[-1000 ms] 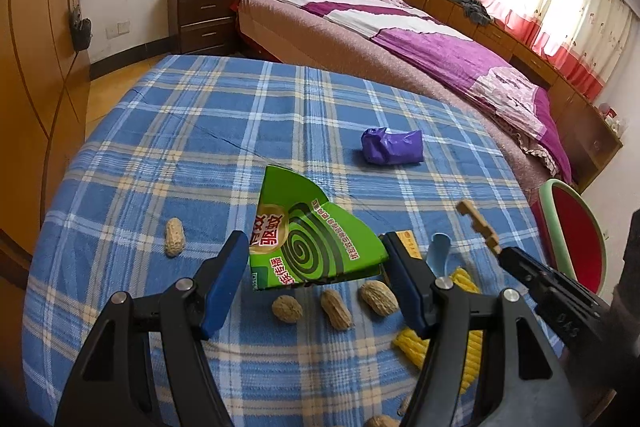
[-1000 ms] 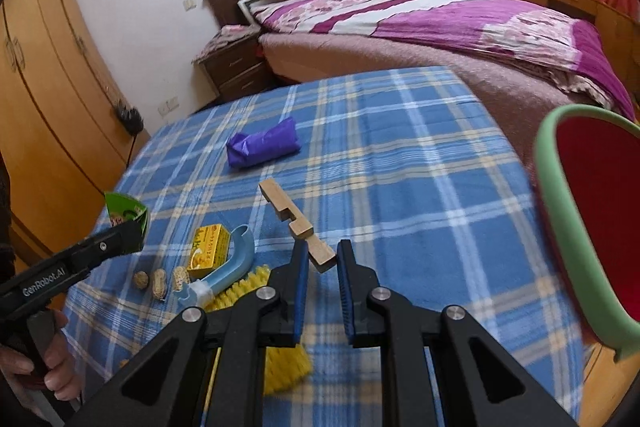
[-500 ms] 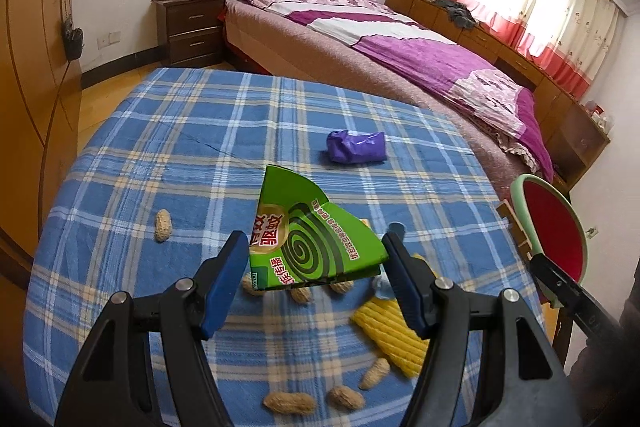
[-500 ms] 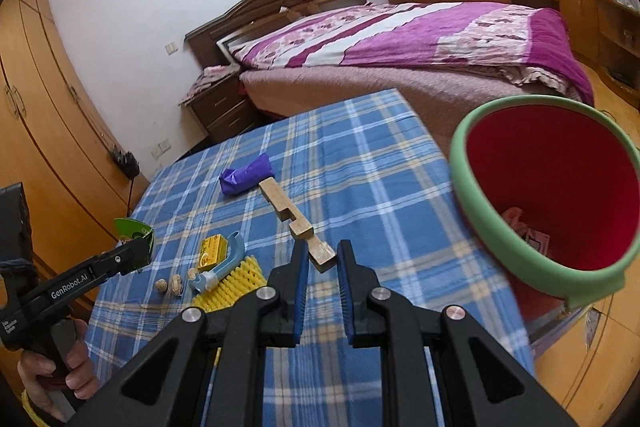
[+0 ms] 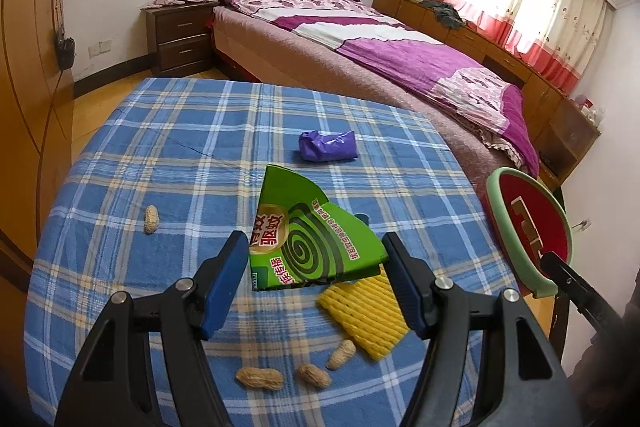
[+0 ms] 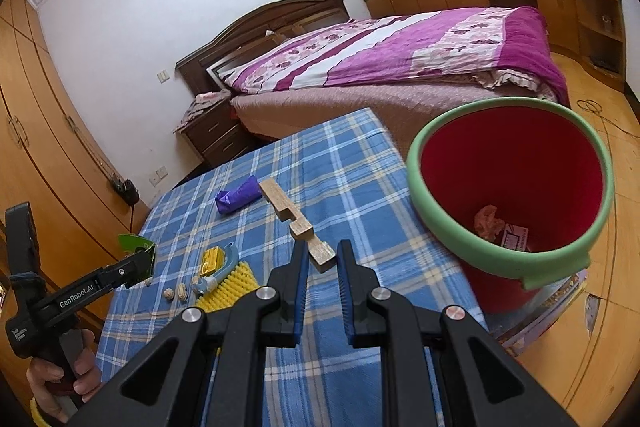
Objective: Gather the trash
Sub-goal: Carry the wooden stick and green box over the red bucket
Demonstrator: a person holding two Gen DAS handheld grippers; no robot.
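Observation:
My left gripper point(image 5: 316, 259) is shut on a torn green mosquito-coil box point(image 5: 308, 239), held above the blue checked tablecloth point(image 5: 192, 163). Its fingers point(image 6: 136, 265) and the box's green tip point(image 6: 130, 241) show at the left of the right wrist view. My right gripper point(image 6: 322, 259) is shut on the near end of a notched wooden piece point(image 6: 286, 213), lifted and pointing away; it also shows over the bin point(image 5: 528, 227) in the left wrist view. The red bin with a green rim point(image 6: 424, 203) stands off the table's right edge, with paper scraps inside.
On the cloth lie a purple crumpled bag point(image 5: 328, 145), several peanuts point(image 5: 260, 379), a yellow brush point(image 5: 366, 315) with a blue handle point(image 6: 224, 263) and a small yellow box point(image 6: 212, 259). A person's hand point(image 6: 60, 383) grips the left tool. A bed point(image 5: 360, 39) stands behind.
Both grippers rose and drew back with their loads. The right gripper swung toward the bin, which now fills the right of its view; the table looks smaller and farther.

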